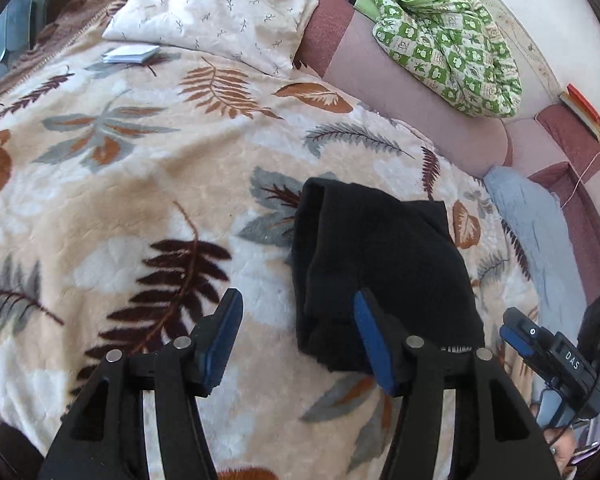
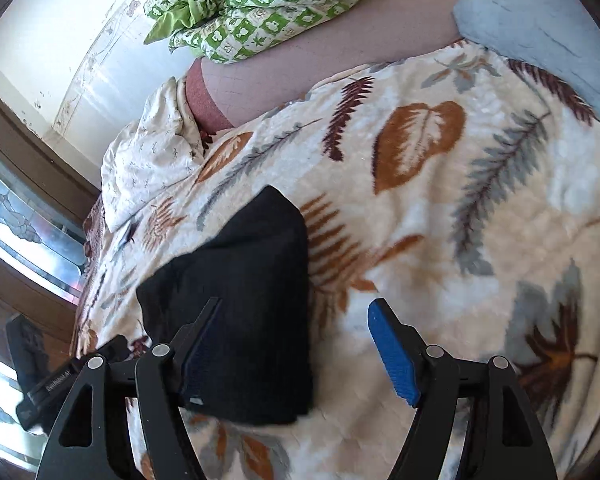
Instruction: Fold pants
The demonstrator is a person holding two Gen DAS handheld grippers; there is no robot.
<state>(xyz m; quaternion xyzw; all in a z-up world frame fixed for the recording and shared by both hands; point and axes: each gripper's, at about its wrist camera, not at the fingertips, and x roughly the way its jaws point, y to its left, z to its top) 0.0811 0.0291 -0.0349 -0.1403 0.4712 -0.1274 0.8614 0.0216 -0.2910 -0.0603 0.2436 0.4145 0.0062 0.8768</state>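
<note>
The left gripper [image 1: 298,336] stands with its blue-padded fingers wide apart and nothing between them; its right pad sits over the near edge of the black pants [image 1: 380,264], its left pad over bare blanket [image 1: 140,184], so it looks poised above the bundle rather than gripping it. The right gripper [image 2: 296,344] is likewise spread and empty in its own view, its left finger overlapping the dark cloth and its right one above the leaf pattern. The pants lie low and right of centre in the left wrist view, low and left of centre in the right wrist view, already gathered into a compact, thick, roughly rectangular packet with layered edges at its upper left corner. That shape suggests the folding is nearly or fully done, and both tools hang open probably because nothing needs holding. Further out, a cream pillow [image 1: 216,12] fills the upper left, a green patterned cloth [image 1: 448,40] lies crumpled at the upper right against the pink sofa back [image 1: 420,120], and a pale blue cloth [image 1: 528,224] runs down the right edge.
</note>
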